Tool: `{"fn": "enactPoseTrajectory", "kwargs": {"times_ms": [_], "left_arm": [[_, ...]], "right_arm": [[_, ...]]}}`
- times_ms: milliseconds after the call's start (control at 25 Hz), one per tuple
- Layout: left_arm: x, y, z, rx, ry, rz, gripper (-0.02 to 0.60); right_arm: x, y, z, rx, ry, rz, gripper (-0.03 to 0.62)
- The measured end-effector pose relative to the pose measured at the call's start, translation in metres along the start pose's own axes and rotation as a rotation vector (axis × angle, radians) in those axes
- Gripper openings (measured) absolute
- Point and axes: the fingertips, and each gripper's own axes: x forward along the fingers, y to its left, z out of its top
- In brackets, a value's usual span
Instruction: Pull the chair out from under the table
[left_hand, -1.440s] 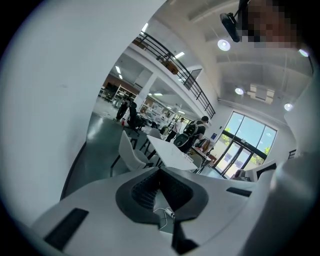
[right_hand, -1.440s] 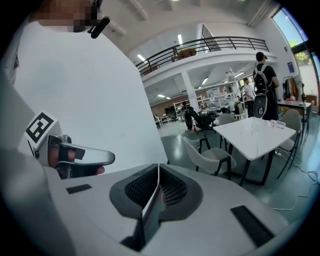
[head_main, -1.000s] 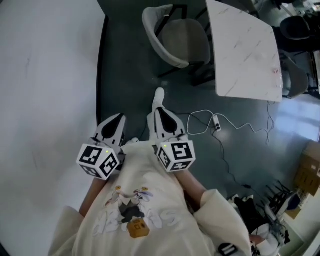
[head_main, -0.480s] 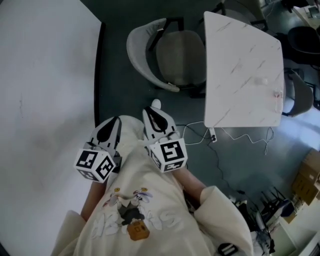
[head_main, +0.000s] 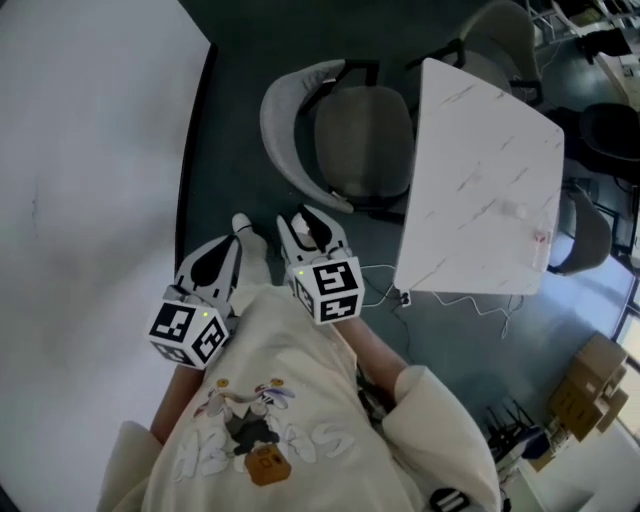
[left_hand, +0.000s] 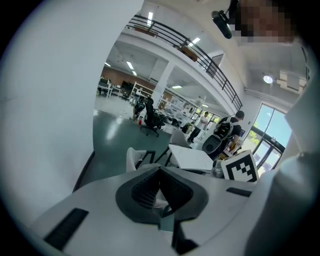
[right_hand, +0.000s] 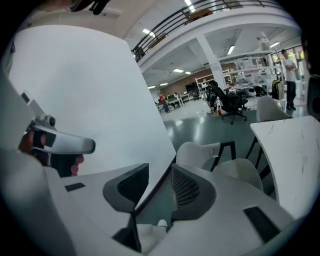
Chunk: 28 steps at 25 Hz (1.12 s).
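Observation:
A grey shell-back chair (head_main: 340, 130) on black legs stands with its seat partly under the white marble table (head_main: 490, 180). Both grippers are held in front of my body, short of the chair and touching nothing. My right gripper (head_main: 308, 232) points at the chair's back, and its jaws are opening with only floor between them. In the right gripper view the chair (right_hand: 210, 152) and the table (right_hand: 295, 145) lie just beyond the right gripper (right_hand: 159, 176). My left gripper (head_main: 215, 265) sits left of it. The left gripper (left_hand: 160, 172) has its pads together on nothing, and the chair (left_hand: 134, 157) shows ahead.
A large white wall panel (head_main: 80, 200) runs along the left. A white cable (head_main: 440, 300) lies on the dark floor under the table's near edge. Another chair (head_main: 580, 235) sits at the table's far side. Cardboard boxes (head_main: 585, 385) stand at the lower right. My shoe (head_main: 240, 225) is between the grippers.
The chair and table have come nearer as I stepped toward them with both grippers. The right gripper's jaws have parted. The left gripper's jaws look unchanged.

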Motion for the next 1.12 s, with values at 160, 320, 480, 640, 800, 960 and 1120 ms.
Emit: {"fn": "enactPoseTrajectory", "kwargs": {"times_ms": [160,320,480,640,800,960,1120], "left_arm": [[0.003,0.020,0.003,-0.057,-0.035,0.052,0.009],[0.004,0.042,0.001,-0.103,-0.035,0.078,0.009],[0.009,0.060,-0.006,-0.147,-0.022,0.098,0.009],[0.025,0.073,-0.014,-0.171,-0.006,0.102,0.009],[0.037,0.083,-0.023,-0.188,0.003,0.095,0.009],[0.054,0.091,-0.029,-0.204,0.011,0.089,0.009],[0.068,0.102,-0.046,-0.215,0.031,0.080,0.009]], "right_arm": [[0.041,-0.016,-0.005,-0.031,0.103,-0.026,0.141],[0.076,-0.020,0.004,-0.082,0.127,-0.047,0.149],[0.105,-0.020,0.003,-0.115,0.155,-0.058,0.152],[0.131,-0.028,0.001,-0.155,0.165,-0.072,0.160],[0.154,-0.038,-0.008,-0.168,0.176,-0.095,0.167],[0.176,-0.053,-0.021,-0.161,0.193,-0.119,0.176],[0.195,-0.063,-0.034,-0.157,0.194,-0.143,0.179]]}}
